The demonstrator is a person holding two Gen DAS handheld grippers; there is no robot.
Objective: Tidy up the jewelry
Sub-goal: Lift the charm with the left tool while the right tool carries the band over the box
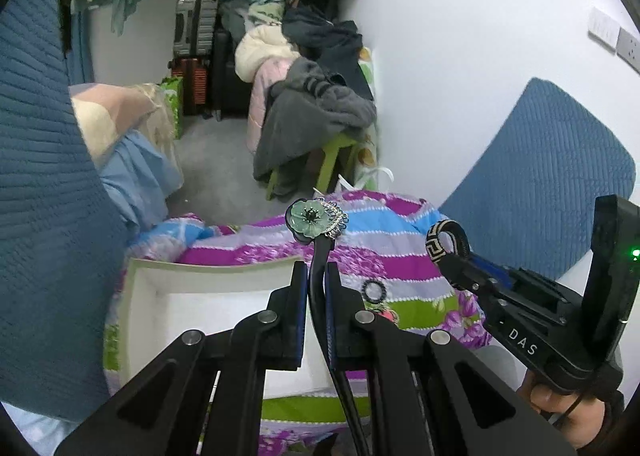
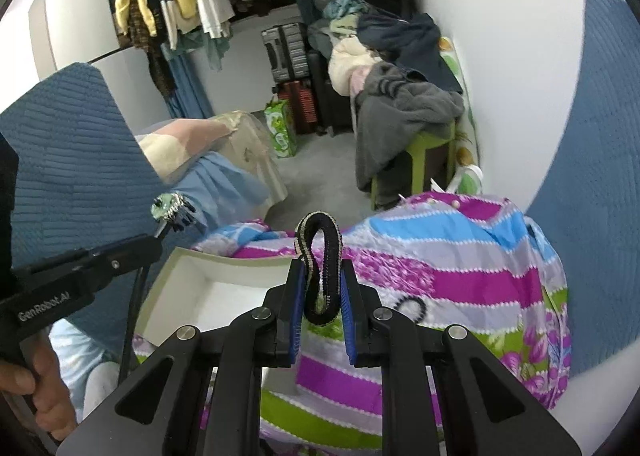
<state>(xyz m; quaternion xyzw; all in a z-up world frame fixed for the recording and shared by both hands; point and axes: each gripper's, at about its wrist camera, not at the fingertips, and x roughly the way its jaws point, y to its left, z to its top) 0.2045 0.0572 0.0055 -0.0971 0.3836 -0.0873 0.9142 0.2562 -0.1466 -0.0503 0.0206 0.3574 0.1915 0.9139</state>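
Over striped bedding [image 1: 400, 252]; left gripper [image 1: 318, 276] pinches hairpin [image 1: 316, 224]; right gripper [image 2: 320, 276] pinches bracelet [image 2: 320, 252].

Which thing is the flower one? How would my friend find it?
Find the white box on the striped bedspread. Just above its right side, the left gripper pinches a thin black stem. At the top sits the flower hairpin: a pale green flower with silver dangles, unlike the black-and-cream band beside it.
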